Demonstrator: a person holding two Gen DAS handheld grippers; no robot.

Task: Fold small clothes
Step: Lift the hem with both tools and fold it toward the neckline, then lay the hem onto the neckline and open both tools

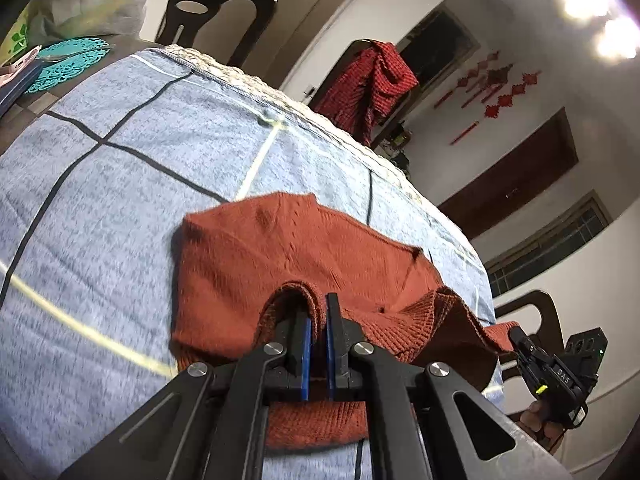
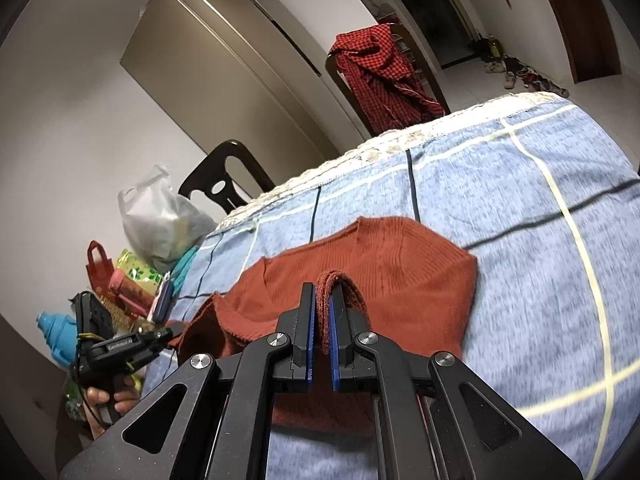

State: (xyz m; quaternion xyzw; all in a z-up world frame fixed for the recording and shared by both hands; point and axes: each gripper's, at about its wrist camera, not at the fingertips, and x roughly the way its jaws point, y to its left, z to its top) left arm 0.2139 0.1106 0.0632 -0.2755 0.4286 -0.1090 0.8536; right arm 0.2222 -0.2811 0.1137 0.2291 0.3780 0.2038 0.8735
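A rust-orange knitted sweater (image 1: 280,256) lies on the blue checked cloth (image 1: 120,168) over the table. My left gripper (image 1: 318,308) is shut on a bunched fold of the sweater's near edge and holds it raised. My right gripper (image 2: 322,296) is shut on another fold of the same sweater (image 2: 400,264), also raised. Each gripper shows in the other's view: the right one (image 1: 516,336) at the sweater's right end, the left one (image 2: 170,330) at its left end. The sweater's near edge hangs between them.
A dark chair draped with a red checked garment (image 1: 368,84) stands beyond the far table edge. Another dark chair (image 2: 224,180) stands at the left end. Bags (image 2: 160,216), a teal mat (image 1: 68,64) and small items crowd the left.
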